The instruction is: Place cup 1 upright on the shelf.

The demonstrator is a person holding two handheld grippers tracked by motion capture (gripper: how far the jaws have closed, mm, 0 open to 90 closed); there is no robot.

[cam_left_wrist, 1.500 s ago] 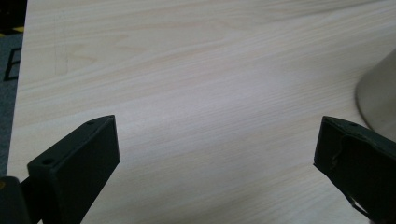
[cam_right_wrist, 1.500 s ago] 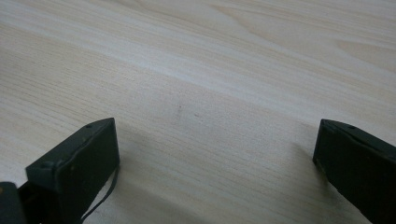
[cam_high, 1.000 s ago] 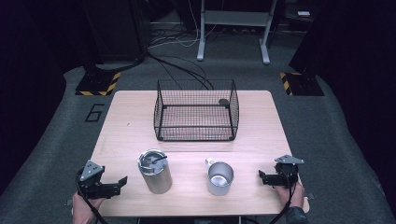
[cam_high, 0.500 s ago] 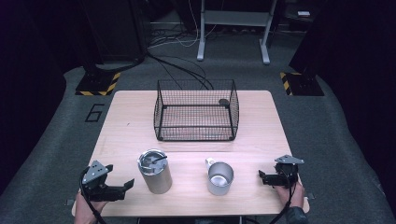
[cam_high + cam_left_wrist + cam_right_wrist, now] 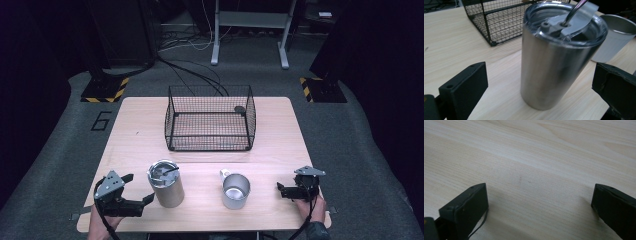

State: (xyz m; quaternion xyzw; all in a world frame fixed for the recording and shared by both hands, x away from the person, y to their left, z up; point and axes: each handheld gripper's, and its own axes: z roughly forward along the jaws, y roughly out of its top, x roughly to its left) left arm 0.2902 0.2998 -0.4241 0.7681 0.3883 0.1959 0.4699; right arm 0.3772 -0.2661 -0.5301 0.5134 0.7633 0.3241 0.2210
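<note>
A steel tumbler [image 5: 166,183] with a clear lid and a metal straw stands near the table's front left. In the left gripper view the tumbler [image 5: 554,55] rises just ahead of the wide-apart jaws, not touched by them. My left gripper [image 5: 141,189] is open right beside it on its left. A steel mug [image 5: 235,190] with a handle stands to the right of the tumbler; the mug [image 5: 614,37] also shows behind it. My right gripper [image 5: 280,190] lies open near the front right, apart from the mug, and its view looks down on bare wood.
A black wire basket [image 5: 210,124] stands at the middle back of the wooden table [image 5: 140,135], with a small dark round thing [image 5: 240,108] in its far right corner. Cables and stand legs lie on the grey floor behind.
My left gripper has moved right and forward, closing in on the tumbler with its jaws wide. The right gripper has stayed put.
</note>
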